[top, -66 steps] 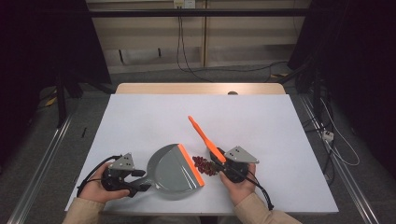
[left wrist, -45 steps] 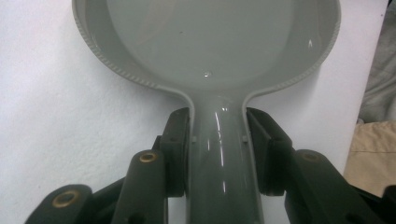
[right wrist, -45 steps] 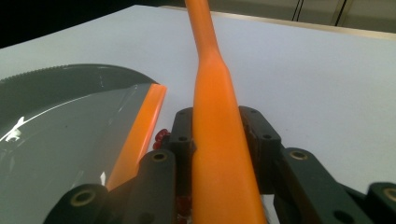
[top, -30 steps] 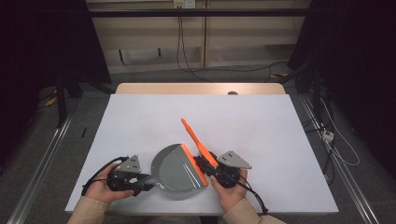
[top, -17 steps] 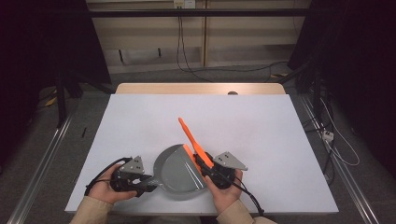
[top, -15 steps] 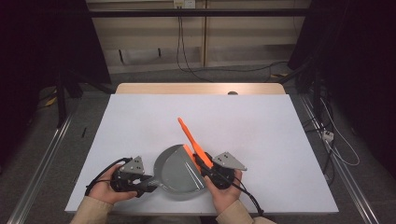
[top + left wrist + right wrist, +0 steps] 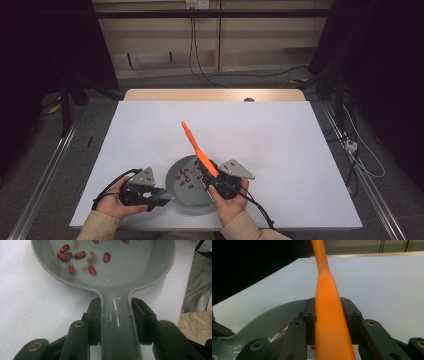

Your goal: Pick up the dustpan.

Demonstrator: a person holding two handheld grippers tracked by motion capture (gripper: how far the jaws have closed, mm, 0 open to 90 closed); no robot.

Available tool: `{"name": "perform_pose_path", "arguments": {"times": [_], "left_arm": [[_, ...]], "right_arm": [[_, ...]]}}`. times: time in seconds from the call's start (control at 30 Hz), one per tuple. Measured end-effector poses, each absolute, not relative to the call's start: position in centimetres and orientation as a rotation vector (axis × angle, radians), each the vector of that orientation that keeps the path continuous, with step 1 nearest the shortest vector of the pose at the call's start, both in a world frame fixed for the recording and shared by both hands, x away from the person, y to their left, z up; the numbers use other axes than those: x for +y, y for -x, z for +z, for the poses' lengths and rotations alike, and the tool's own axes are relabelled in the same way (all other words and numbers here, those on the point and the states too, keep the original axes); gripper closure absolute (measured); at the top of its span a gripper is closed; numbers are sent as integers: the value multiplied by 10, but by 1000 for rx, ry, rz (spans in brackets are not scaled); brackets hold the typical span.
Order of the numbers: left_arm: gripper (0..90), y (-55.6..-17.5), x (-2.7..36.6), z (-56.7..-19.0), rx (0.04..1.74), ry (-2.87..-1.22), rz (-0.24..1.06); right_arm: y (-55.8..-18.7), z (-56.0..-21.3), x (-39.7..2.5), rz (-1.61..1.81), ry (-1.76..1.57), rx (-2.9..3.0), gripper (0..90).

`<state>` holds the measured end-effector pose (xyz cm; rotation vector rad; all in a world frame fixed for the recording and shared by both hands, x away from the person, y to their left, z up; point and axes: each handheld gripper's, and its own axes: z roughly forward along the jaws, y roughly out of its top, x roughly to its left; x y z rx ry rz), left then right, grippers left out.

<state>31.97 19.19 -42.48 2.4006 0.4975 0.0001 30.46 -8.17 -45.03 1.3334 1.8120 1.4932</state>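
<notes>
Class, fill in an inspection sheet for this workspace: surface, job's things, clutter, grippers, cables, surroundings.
Surface: white table, wooden strip at its far edge.
Job's things: grey dustpan holding red beans; orange brush handle slanting up over it.
Clutter: nothing seen.
Grippers: left gripper shut on the dustpan's handle; right gripper shut on the brush handle.
Cables: one trails from each gripper; more along the floor.
Surroundings: dark, wall panels behind.

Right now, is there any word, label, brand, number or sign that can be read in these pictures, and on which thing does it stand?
None: no readable text in any view.
Grey dustpan: plain, no mark on pan or handle.
Orange brush handle: plain.
Left gripper and right gripper: bare black jaws, no lettering.
White table: blank.
Wall outlet: too small to read.
</notes>
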Motion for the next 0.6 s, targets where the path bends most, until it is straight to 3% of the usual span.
{"name": "perform_pose_path", "arguments": {"times": [0.23,0.6], "left_arm": [[624,-320,193,-426,503,-2396,3],[625,-321,194,-426,506,-2382,-10]], "right_arm": [[-311,-441,-74,1598,-1289,1839,699],[-320,-430,-125,1533,-1264,1829,700]]}}
